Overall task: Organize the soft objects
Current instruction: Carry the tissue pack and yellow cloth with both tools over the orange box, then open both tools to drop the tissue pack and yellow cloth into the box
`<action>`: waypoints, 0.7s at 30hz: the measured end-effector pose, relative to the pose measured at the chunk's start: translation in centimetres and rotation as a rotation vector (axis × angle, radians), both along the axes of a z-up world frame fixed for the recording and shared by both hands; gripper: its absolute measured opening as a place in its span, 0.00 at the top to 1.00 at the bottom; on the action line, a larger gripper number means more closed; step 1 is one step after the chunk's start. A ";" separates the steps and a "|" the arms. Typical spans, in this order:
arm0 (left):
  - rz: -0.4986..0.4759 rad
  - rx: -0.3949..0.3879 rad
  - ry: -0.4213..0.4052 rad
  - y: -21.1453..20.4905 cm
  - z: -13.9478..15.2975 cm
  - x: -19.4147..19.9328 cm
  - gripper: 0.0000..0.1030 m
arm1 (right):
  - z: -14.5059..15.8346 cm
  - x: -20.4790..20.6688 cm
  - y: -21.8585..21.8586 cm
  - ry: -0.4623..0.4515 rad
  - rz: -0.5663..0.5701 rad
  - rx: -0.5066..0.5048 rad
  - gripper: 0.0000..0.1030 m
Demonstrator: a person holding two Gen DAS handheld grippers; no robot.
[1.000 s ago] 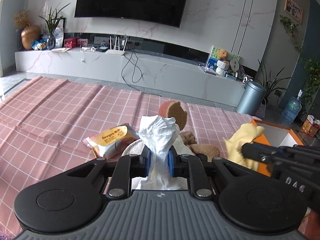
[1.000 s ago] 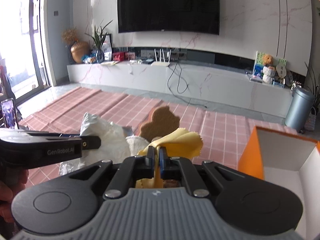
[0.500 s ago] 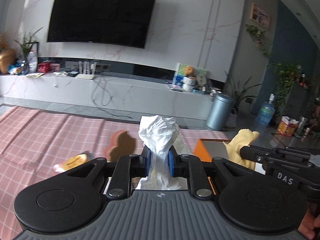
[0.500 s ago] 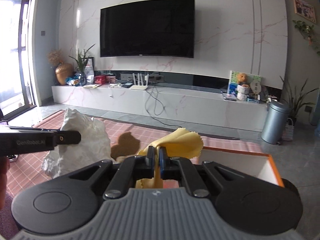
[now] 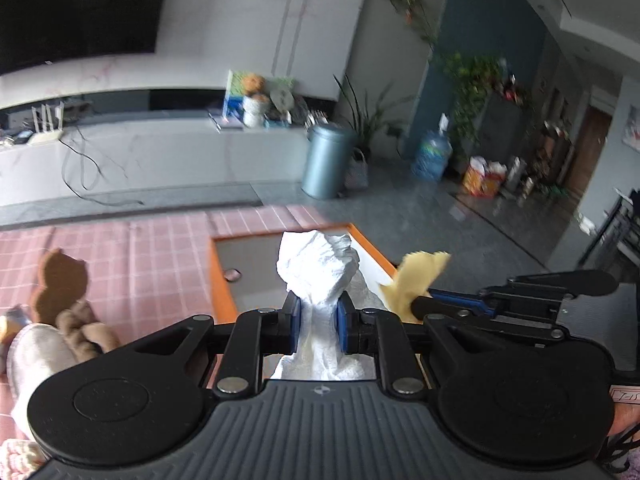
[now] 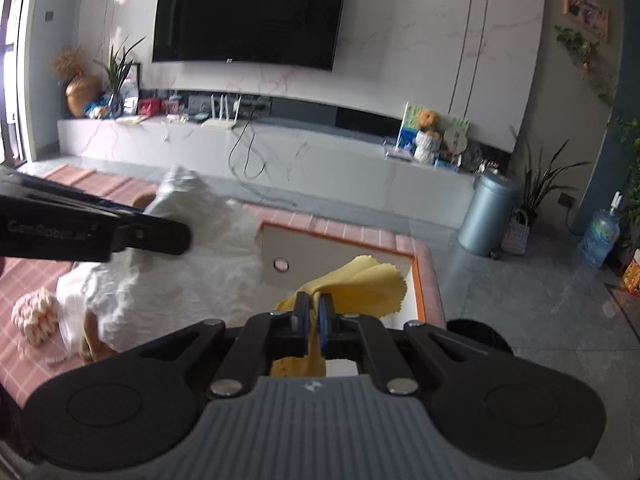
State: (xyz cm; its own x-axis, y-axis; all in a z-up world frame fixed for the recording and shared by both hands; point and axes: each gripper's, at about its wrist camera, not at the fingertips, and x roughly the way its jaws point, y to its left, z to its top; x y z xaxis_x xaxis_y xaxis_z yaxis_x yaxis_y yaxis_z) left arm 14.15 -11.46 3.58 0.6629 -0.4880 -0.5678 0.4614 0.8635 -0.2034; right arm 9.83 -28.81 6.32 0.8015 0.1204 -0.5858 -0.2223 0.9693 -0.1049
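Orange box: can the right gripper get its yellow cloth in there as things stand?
Probably yes. The right gripper, shut on the yellow cloth, sits at the orange box, whose open top shows only bare white walls. The left gripper with the white cloth is alongside, not across its path.

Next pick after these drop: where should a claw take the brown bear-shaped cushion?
Take the brown bear-shaped cushion by its upper rim, coming from above: it looks thin and stands propped upright against the plush pile, so that edge is free.
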 end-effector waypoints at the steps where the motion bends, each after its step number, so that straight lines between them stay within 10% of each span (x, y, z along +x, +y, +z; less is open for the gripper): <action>1: -0.020 0.017 0.018 -0.8 -0.5 0.4 0.81 | -0.6 0.3 -0.5 0.021 0.012 -0.007 0.98; 21: -0.157 0.358 0.167 -8.2 -6.6 1.9 0.78 | -8.0 4.7 -2.1 0.347 0.131 -0.033 0.98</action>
